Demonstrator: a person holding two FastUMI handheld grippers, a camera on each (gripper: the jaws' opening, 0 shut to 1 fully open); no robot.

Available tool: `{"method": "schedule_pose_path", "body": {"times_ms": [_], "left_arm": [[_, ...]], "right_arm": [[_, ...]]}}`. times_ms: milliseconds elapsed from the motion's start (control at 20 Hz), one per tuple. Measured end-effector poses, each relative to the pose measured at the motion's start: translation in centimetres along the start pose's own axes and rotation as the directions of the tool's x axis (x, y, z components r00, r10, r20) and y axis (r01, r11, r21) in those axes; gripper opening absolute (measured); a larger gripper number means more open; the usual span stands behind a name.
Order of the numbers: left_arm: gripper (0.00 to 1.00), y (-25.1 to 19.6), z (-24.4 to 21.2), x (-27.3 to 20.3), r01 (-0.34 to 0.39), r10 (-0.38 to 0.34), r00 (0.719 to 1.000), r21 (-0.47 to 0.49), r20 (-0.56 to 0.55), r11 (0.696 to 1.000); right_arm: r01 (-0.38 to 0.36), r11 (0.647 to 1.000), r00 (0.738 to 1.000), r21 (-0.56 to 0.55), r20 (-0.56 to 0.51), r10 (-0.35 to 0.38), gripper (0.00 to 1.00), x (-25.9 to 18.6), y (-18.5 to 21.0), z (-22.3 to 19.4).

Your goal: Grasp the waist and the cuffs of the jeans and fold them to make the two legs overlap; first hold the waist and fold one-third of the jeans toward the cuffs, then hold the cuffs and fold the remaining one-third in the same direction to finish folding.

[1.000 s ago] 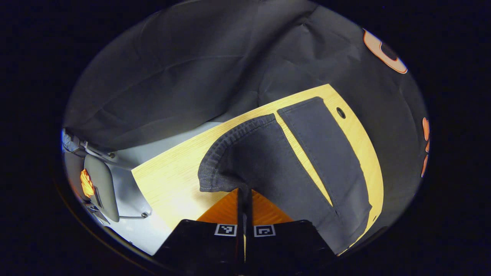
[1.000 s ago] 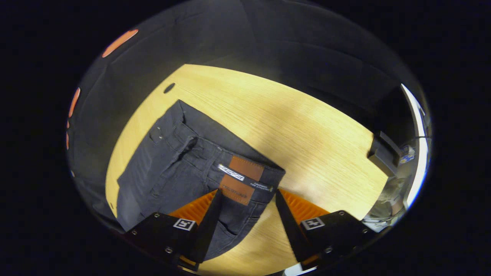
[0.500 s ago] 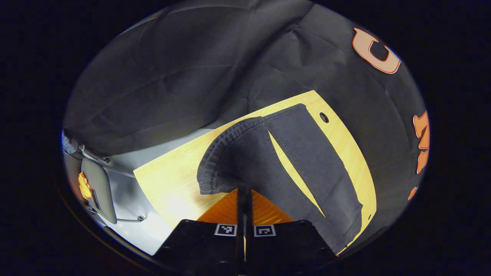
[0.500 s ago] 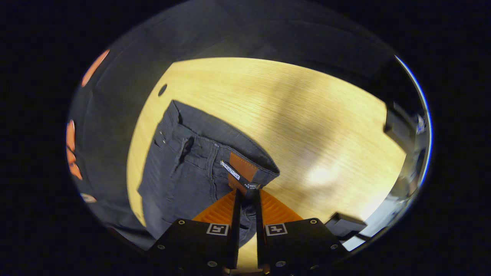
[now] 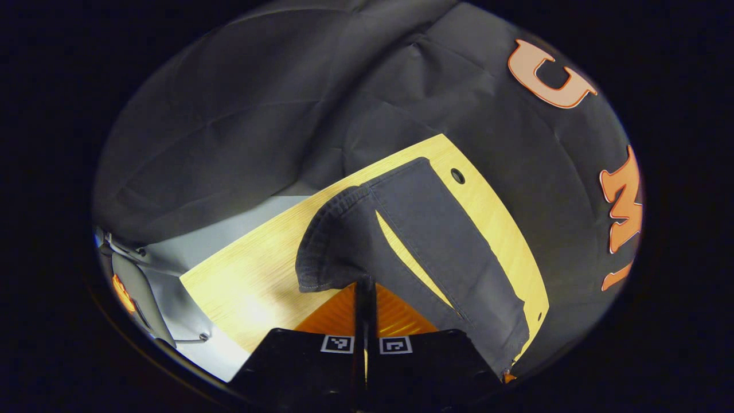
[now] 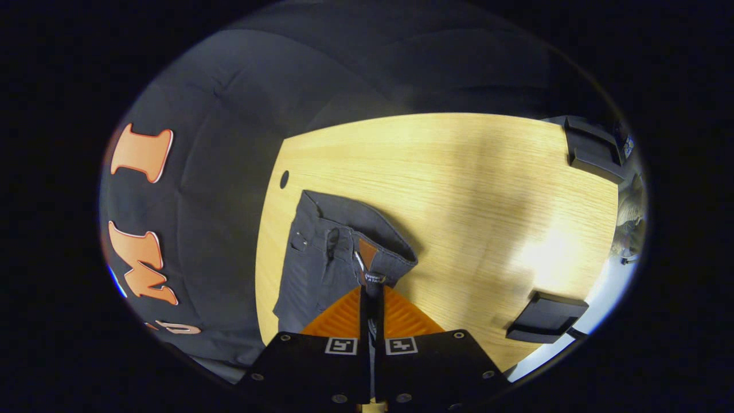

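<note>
Jeans (image 5: 436,241) lie mid-frame on table (image 5: 252,275); left hand-held gripper (image 5: 364,282) pinches a cuff, right hand-held gripper (image 6: 371,289) pinches the waist (both lifted). Legs not yet overlapped; thirds-folds remain.

jeans (image 5: 441,241): I see dark matt denim, coarse weave, ribbed stitching along the cuff hem.
waist patch (image 6: 367,252): looks like smooth brown leather to me.
worktop (image 6: 470,189): pale wood grain, satin sheen under my light.
booth wall (image 5: 241,115): matt creased cloth.
</note>
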State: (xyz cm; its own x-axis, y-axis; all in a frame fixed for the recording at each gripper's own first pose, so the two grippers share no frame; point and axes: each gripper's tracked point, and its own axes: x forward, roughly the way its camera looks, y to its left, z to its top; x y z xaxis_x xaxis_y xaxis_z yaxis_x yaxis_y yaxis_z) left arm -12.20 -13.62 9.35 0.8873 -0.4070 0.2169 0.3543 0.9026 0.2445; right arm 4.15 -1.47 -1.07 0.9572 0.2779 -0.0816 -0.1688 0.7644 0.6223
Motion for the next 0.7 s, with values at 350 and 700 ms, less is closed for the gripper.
{"method": "schedule_pose_path", "body": {"times_ms": [350, 700], "left_arm": [[0.01, -0.4, 3.3, -1.0, 0.075, -0.076, 0.996, 0.030, 0.036, 0.997], [0.01, -0.6, 6.1, 2.6, 0.028, -0.028, 1.000, 0.054, -0.007, 0.998]], "right_arm": [[-0.052, 0.998, 0.997, -0.019, 0.053, 0.053, 0.04, -1.0, 4.3, 1.1], [-0.034, 0.998, 0.998, -0.047, 0.060, 0.037, 0.04, -0.5, 6.4, 1.2]]}}
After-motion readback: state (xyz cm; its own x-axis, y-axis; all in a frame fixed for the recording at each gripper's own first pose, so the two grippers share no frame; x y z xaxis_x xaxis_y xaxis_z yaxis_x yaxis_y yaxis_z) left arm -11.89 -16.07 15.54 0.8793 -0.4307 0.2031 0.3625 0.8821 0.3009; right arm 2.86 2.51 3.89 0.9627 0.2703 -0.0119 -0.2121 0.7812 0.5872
